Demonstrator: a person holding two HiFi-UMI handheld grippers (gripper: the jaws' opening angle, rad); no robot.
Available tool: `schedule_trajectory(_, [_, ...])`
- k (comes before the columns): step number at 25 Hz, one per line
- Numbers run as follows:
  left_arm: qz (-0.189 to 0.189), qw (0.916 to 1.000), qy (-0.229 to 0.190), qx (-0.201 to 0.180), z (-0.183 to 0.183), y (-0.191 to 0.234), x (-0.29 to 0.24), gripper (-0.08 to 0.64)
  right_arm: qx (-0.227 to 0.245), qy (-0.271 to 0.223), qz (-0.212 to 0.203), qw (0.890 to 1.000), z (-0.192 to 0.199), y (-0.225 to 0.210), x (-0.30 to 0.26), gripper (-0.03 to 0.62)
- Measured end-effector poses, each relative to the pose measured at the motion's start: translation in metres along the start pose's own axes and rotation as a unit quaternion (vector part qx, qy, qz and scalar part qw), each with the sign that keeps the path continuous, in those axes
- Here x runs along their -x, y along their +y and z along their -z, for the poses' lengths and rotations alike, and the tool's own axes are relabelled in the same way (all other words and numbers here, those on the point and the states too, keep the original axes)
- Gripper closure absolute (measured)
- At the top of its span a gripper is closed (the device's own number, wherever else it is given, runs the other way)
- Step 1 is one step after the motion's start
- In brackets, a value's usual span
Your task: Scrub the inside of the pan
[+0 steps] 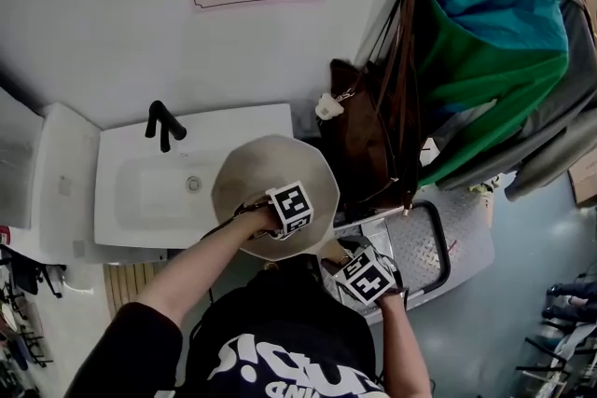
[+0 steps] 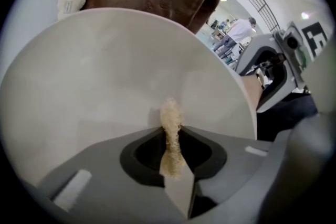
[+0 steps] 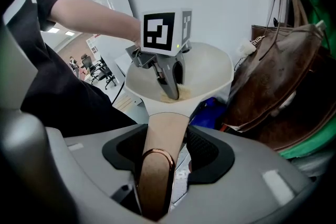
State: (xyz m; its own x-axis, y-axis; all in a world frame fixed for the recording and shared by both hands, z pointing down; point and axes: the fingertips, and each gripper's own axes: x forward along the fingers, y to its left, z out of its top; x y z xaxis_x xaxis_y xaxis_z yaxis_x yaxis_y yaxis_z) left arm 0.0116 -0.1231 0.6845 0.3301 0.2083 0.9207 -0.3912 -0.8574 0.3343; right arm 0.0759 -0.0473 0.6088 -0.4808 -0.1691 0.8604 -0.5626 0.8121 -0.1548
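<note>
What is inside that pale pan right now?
Only the left gripper, pinching a tan scrubber against the pan's bare inner wall. The spot under the scrubber is covered.

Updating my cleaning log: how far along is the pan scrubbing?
Done: right gripper jaws clamp the handle, holding the pan up; left gripper jaws pinch a beige scrubber. In hand: the scrubber's tip appears to press on the pan's inner wall. Left: the scrubbing itself; the inside looks pale, with no visible suds or residue to gauge progress.
</note>
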Motion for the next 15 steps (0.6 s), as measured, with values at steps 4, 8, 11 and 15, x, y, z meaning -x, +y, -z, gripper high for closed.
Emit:
schedule_trajectory(4, [0.016,0.9991,0.040,-0.004,0.022,-0.008,0.000,0.491,-0.002,-0.001,0.001,1.000,0.001,0.000,-0.001,0.353])
schedule_trajectory(8, [0.011,0.9950,0.093,-0.033,0.044,-0.011,0.004,0.491,0.002,0.000,0.005,1.000,-0.001,-0.001,0.001,0.353])
schedule_trajectory(11, [-0.006,0.9873,0.143,-0.068,0.063,-0.010,0.009,0.491,0.005,0.001,0.007,1.000,-0.002,-0.003,0.002,0.354])
schedule_trajectory(15, [-0.017,0.9808,0.177,-0.080,0.080,-0.004,0.013,0.491,0.005,0.002,0.012,1.000,-0.003,-0.005,0.002,0.357])
